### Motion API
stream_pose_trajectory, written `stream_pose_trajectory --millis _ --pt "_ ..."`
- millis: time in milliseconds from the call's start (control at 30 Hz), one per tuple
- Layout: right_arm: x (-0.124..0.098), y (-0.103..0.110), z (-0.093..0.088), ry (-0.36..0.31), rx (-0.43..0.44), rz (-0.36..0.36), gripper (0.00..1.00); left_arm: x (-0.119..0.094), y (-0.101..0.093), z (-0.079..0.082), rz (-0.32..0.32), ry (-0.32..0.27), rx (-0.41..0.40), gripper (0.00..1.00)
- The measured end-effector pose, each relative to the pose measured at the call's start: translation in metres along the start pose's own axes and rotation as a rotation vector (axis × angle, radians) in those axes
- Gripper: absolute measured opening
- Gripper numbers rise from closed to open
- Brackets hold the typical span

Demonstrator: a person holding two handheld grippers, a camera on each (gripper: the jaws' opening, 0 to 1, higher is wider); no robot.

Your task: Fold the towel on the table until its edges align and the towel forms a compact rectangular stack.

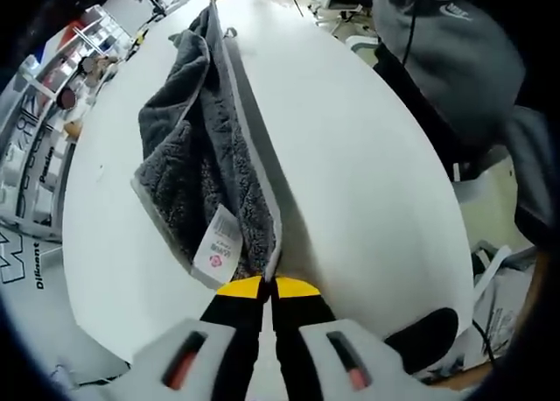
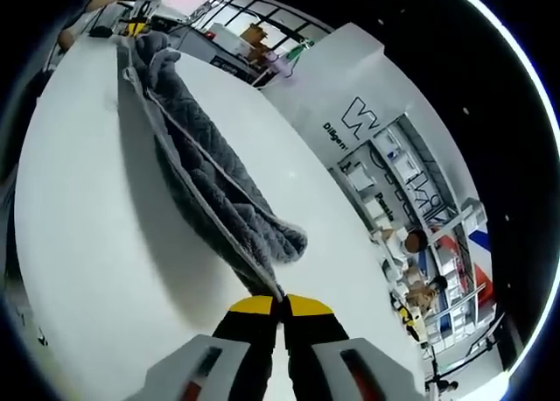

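Both tongs are pinched shut on the grey towel (image 1: 206, 156), one at each end of a single long edge. In the left gripper view the left tongs (image 1: 262, 289) grip the pale-bound hem beside the white tag (image 1: 217, 248). In the right gripper view the right tongs (image 2: 282, 303) grip the hem at the opposite corner, their yellow tips pressed together with cloth between them. From each pair the towel runs straight away along the line of the tips, so its long axis lies between the two hands, and the held edge is stretched fairly taut along that line. The body of the cloth sags off that edge and bunches on the white table (image 1: 367, 182), doubled over loosely along its length, not flat. A person in a grey top (image 1: 455, 59) stands at the far side of the table in the left gripper view. Neither hand is nearer the work, since each already has its own end. What the coming move seems to turn on is that the free, drooping part lies to one side of the held line: laying the stretched edge down over that side should square the hems, whereas lowering it where it is would likely leave the cloth heaped. The towel sits well within the table edge.
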State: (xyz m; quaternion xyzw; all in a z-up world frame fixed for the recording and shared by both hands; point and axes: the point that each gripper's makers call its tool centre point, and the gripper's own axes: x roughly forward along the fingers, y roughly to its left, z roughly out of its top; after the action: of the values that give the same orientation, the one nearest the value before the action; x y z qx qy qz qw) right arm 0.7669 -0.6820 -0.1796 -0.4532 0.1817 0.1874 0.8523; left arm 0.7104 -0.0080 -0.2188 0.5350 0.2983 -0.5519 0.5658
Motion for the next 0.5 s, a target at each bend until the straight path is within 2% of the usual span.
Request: stream_pose_trajectory --millis 133,233,367,500 --pt "-0.001 -0.002 -0.003 0.006 0.008 -0.013 0.08 0.000 -0.001 -0.001 -0.008 -0.005 0.002 0.09" --pt "-0.003 -0.005 -0.007 0.011 0.019 -0.029 0.10 -0.001 0.000 -0.014 0.001 0.051 -0.001 0.10" --pt "-0.009 -0.013 -0.017 0.040 0.027 -0.072 0.08 -0.003 -0.001 -0.018 0.009 0.040 -0.029 0.11" --pt "-0.015 -0.016 -0.025 0.039 0.057 -0.081 0.08 -0.003 -0.003 -0.019 0.010 0.043 -0.032 0.11"
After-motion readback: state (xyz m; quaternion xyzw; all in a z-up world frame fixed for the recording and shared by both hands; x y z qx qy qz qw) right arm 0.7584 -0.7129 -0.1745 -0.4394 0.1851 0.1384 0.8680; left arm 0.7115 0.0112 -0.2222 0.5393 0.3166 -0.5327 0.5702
